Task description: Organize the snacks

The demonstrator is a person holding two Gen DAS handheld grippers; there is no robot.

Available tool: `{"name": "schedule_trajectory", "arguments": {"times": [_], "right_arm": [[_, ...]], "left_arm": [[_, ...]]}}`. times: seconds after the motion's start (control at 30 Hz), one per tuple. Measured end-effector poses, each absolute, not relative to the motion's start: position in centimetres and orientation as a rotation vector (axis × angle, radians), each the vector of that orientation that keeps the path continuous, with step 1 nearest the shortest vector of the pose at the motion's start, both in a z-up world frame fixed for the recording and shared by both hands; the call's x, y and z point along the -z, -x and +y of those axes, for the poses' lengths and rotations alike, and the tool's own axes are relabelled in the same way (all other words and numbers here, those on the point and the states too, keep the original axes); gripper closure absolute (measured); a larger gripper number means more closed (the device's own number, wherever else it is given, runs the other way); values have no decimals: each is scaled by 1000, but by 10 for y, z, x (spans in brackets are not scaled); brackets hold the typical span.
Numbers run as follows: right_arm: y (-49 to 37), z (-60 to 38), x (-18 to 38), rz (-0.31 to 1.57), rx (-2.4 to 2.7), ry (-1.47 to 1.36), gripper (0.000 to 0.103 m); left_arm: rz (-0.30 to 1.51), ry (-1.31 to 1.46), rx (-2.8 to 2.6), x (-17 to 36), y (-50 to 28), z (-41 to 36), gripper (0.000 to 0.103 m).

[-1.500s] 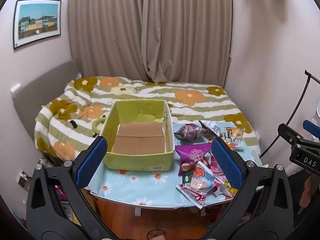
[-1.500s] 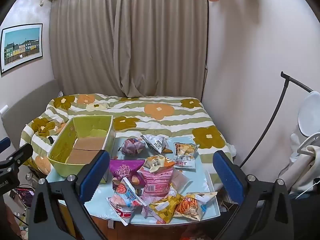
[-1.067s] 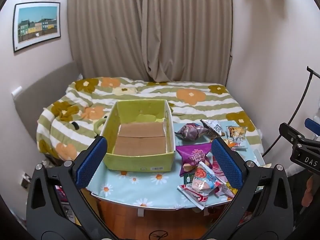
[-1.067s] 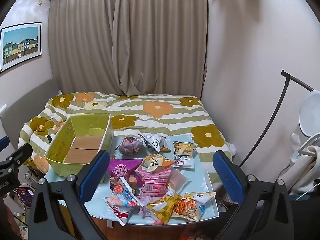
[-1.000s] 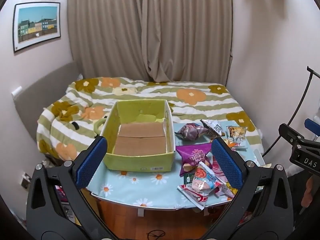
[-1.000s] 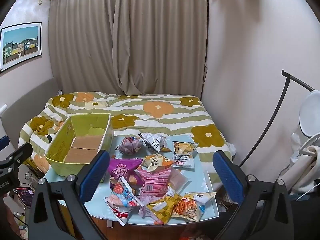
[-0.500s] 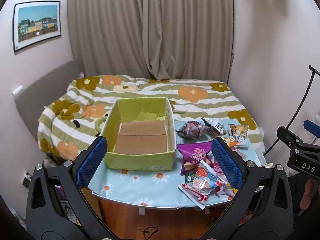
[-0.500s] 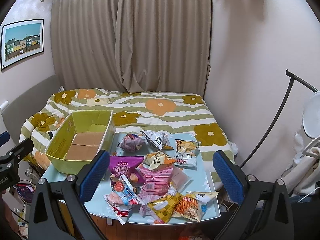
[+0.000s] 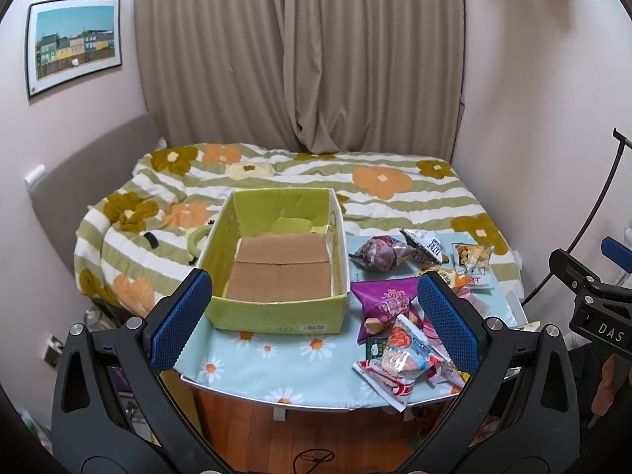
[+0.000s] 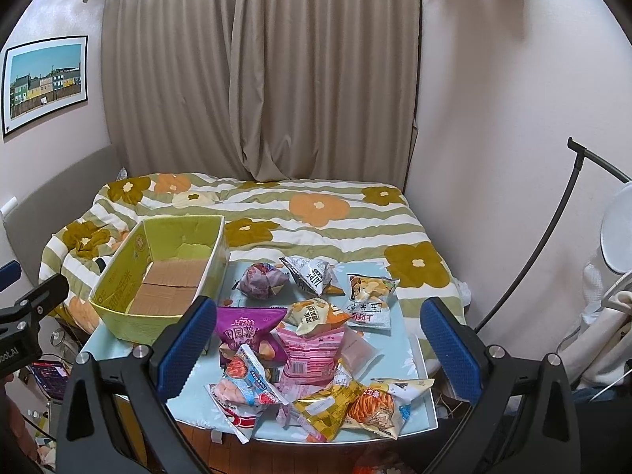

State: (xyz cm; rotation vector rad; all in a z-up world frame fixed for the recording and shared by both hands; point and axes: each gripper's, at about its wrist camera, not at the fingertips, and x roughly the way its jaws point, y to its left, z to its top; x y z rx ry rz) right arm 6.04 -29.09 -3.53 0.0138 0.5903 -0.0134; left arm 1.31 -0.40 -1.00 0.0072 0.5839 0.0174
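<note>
Overhead, both grippers' fingers [image 9: 181,318] gape above scattered snacks [image 10: 312,349].

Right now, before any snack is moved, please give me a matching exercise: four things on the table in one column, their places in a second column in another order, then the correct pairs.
Things:
1. yellow-green cardboard box
2. purple triangular snack bag
3. pink ribbed snack bag
4. orange and yellow noodle snack bag

Places:
A. at the near right edge of the table
B. in the middle of the snack pile
C. on the left side of the table, holding no snacks
D. just right of the box's near corner

Pairs: 1-C, 2-D, 3-B, 4-A
</note>
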Motion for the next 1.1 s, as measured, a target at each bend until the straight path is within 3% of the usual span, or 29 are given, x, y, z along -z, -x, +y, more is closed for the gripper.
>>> {"name": "schedule_trajectory", "arguments": {"times": [1.1], "right_arm": [[-61, -293, 35, 593, 11, -19, 0]], "left_arm": [[588, -9, -18, 13, -15, -6, 0]]}}
